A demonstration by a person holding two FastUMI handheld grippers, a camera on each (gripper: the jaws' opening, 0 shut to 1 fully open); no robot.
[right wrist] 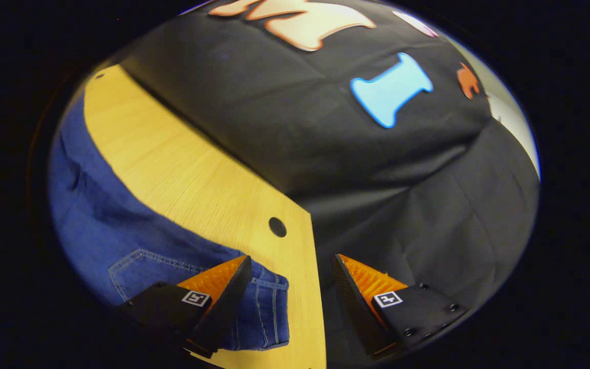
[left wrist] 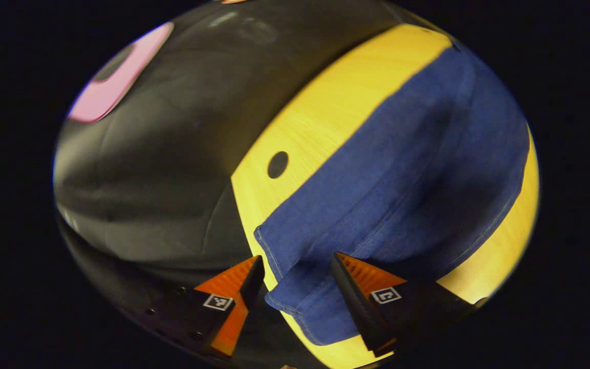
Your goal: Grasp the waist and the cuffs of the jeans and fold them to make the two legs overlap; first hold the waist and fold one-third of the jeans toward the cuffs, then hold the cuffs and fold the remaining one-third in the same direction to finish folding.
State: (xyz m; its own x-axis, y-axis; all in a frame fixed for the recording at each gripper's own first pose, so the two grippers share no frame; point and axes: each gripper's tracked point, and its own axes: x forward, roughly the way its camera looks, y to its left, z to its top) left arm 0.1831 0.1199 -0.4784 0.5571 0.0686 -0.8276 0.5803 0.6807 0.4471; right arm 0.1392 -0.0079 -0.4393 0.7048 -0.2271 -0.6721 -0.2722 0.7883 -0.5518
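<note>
The jeans lie flat on the yellow wooden bench, and their long axis runs across it from one gripper to the other. In the left gripper view the cuff end lies directly between the fingers of the left gripper, which stand apart and do not press on the cloth yet. In the right gripper view the waist end, with a stitched back pocket near it, lies just beside the left finger of the right gripper; this gripper is also apart, and it points past the bench edge. So I judge each gripper is near to its own end. The denim is dark blue, with light seams and soft wrinkles
</note>
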